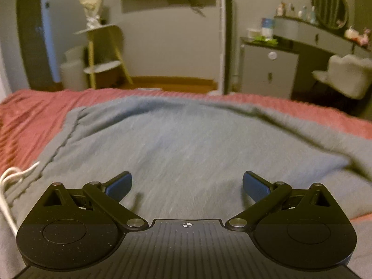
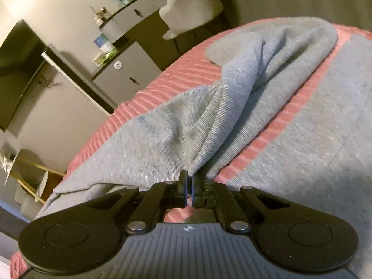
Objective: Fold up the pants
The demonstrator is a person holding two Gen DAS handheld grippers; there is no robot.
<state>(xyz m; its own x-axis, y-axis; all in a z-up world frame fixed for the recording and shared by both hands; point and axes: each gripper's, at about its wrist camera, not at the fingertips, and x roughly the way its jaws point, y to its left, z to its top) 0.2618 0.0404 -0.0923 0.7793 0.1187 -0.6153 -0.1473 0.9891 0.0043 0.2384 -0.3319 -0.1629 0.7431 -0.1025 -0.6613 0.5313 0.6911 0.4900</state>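
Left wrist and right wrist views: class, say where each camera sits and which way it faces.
Left wrist: on the left gripper, open, low over grey pants, facing the far wall.
Right wrist: on the right gripper, tilted, shut on a lifted fold of pants.
Both share: pants, pink bedcover, grey cabinet.

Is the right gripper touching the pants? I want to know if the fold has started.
Touching. The right wrist view shows the right gripper shut on a pinched ridge of the grey pants.
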